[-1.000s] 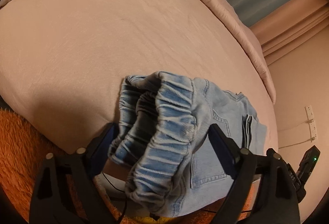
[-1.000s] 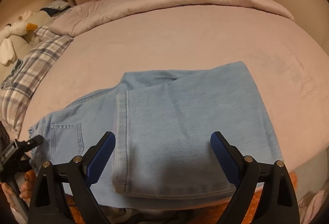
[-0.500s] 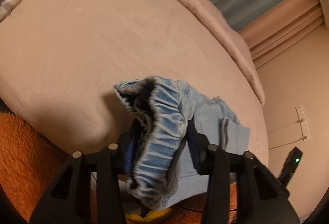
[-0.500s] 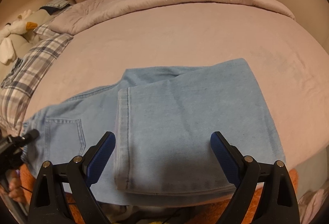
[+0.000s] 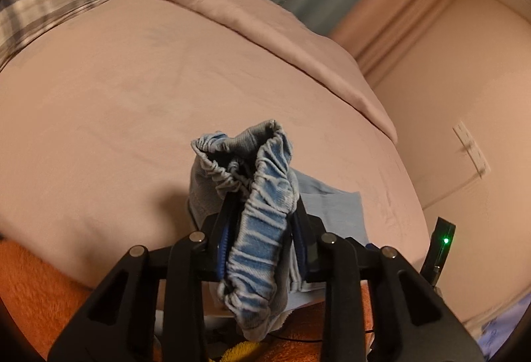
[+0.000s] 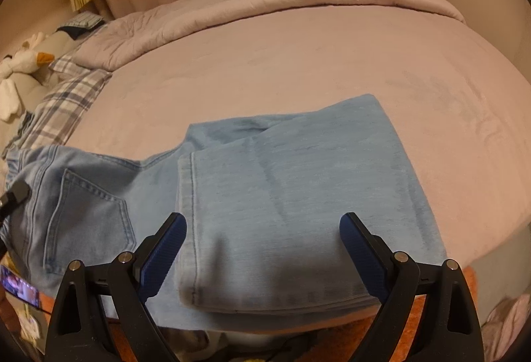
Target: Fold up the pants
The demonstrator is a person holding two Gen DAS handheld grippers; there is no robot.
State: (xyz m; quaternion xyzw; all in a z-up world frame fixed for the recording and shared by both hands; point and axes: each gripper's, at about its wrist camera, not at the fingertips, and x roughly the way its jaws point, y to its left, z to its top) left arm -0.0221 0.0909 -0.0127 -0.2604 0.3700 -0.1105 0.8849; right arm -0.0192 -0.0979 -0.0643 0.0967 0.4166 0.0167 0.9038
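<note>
1. Light blue jeans (image 6: 292, 196) are lying at the near edge of the bed (image 6: 298, 63), on its pinkish cover, with the legs already doubled over into a flat rectangle.
2. The leg hems, with visible stitching, are running down the left side of the folded stack; the seat with a back pocket (image 6: 86, 216) is spreading out toward the bed's near left corner.
3. The elastic waistband (image 5: 262, 229), gathered in tight ruffles of darker and paler blue, is standing bunched and lifted off the bed in the left wrist view.
4. The left gripper (image 5: 262, 240) is clamping that waistband: its jaws have just been closing and are now narrow, blue pads pressing the cloth from both sides.
5. The right gripper (image 6: 262, 242) is hovering over the folded legs at the near edge, jaws spread wide, pads touching nothing that I can see.
6. A plaid pillowcase (image 6: 66, 106) and a rumpled duvet (image 6: 265, 6) are sitting along the bed's far side.
7. No readable label or writing is showing on the denim; the pocket is plain.
</note>
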